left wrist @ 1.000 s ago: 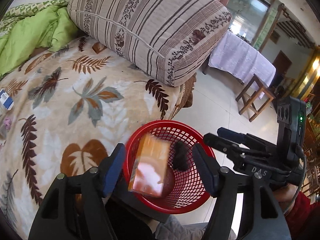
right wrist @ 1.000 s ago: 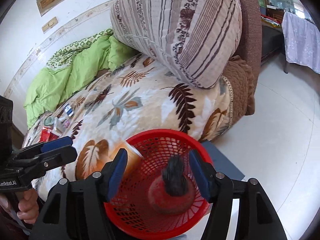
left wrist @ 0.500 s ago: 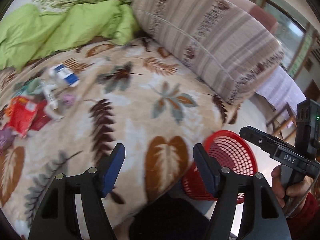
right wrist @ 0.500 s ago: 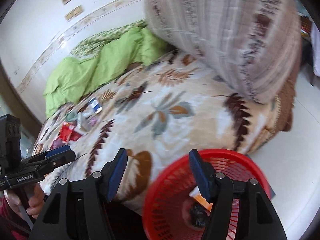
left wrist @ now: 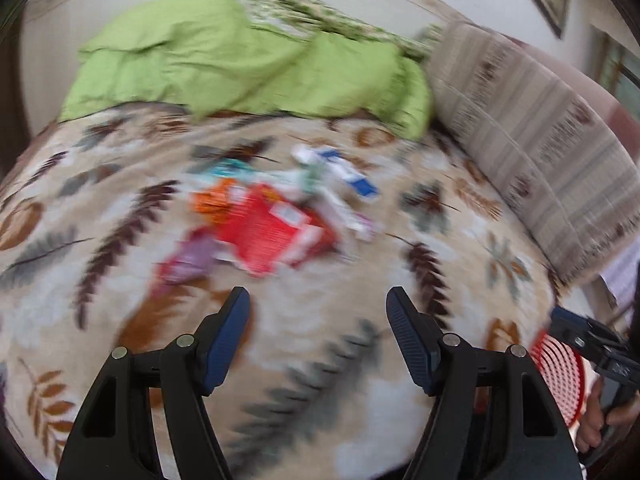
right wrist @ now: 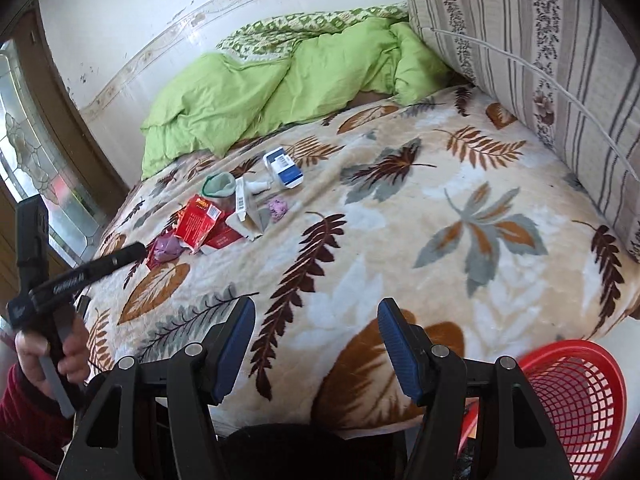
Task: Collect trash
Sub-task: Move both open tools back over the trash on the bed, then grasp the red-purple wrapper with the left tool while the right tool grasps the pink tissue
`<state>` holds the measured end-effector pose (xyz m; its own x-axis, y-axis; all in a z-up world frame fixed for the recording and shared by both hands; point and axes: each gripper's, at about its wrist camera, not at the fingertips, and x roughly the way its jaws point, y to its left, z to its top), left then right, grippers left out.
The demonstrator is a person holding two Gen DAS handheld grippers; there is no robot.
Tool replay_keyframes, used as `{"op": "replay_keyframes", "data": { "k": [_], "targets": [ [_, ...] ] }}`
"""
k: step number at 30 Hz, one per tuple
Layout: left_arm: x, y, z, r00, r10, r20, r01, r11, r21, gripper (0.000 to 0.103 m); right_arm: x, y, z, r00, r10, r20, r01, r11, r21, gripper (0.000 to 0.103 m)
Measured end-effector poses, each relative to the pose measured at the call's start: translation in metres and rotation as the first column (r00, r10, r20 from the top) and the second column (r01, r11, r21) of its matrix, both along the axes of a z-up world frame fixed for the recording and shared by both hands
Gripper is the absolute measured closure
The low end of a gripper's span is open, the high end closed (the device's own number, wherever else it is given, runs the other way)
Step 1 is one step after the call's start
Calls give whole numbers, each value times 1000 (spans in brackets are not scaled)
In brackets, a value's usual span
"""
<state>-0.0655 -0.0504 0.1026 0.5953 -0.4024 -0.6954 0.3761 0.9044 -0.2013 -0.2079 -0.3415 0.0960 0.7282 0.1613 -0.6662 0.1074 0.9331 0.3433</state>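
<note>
A pile of trash lies on the leaf-patterned bed cover: a red packet (right wrist: 199,216) (left wrist: 267,236), a blue and white box (right wrist: 283,168) (left wrist: 348,172), a purple wad (right wrist: 167,249), a pale green cup (right wrist: 219,185) and white wrappers (right wrist: 245,204). The left wrist view is blurred. My left gripper (left wrist: 318,332) is open and empty, a short way in front of the pile; it also shows in the right wrist view (right wrist: 104,264). My right gripper (right wrist: 316,340) is open and empty over the bed's near edge. The red mesh basket (right wrist: 576,400) (left wrist: 560,372) stands on the floor at the right.
A green quilt (right wrist: 280,88) is bunched at the back of the bed. A large striped pillow (right wrist: 540,60) leans at the right. A wall runs behind and a glass door (right wrist: 28,152) stands at the left.
Both grippers have swung left, away from the basket and towards the trash pile. The orange packet was over the basket a second ago and is no longer between the left fingers.
</note>
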Motion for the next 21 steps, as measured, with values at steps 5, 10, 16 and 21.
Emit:
{"op": "replay_keyframes", "data": {
  "k": [5, 10, 16, 21],
  "targets": [
    [55, 52, -28, 983, 179, -45, -178, 984, 30, 33, 21, 11, -5, 999, 24, -22, -24, 1000, 1, 36],
    [88, 51, -64, 976, 201, -85, -192, 977, 95, 33, 51, 21, -11, 998, 44, -49, -43, 999, 12, 36],
    [111, 48, -80, 972, 222, -78, -217, 973, 75, 45, 92, 27, -15, 997, 58, -55, -55, 997, 45, 36],
    [107, 49, -78, 974, 225, -39, -222, 973, 61, 58, 144, 34, -22, 997, 62, -54, -58, 997, 59, 39]
  ]
}}
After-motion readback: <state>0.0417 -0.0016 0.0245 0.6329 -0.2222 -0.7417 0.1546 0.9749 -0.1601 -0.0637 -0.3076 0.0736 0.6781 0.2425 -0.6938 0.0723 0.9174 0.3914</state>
